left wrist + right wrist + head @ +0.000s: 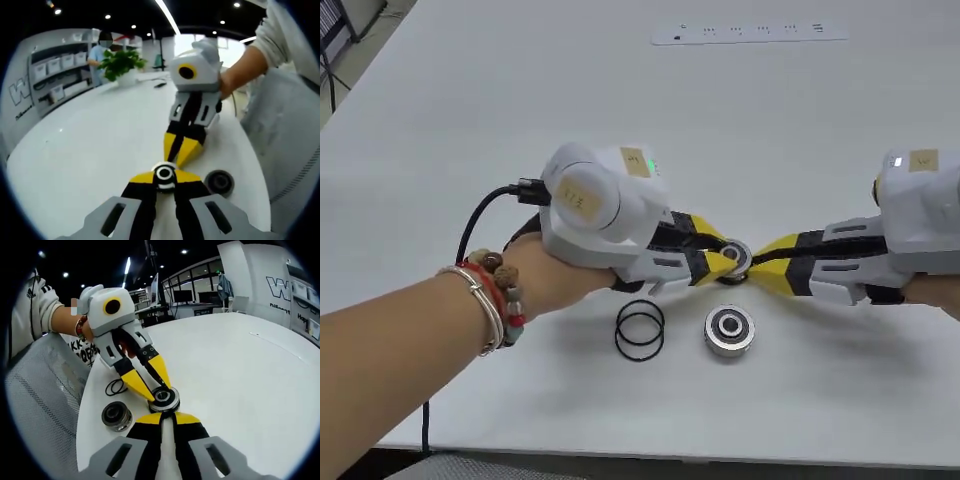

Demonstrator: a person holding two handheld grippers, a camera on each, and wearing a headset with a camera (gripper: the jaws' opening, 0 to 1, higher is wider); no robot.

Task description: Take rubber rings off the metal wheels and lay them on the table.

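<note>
A metal wheel (733, 257) (164, 173) (165, 397) with a dark rubber ring on its rim hangs just above the white table (520, 120). My left gripper (728, 260) (165, 177) is shut on it from the left, one jaw on each side. From the right, my right gripper (752, 263) (167, 416) meets the wheel's rim with its yellow tips pressed together, apparently pinching the ring. A second metal wheel (729, 330) (219, 182) (116, 416) lies on the table below them. Two loose rubber rings (640, 329) (116, 387) lie overlapping to its left.
A white power strip (750, 33) lies at the table's far edge. A black cable (480, 215) runs from the left gripper over the near edge. A mesh chair (45, 390) stands by the table, and a potted plant (120, 62) sits far off.
</note>
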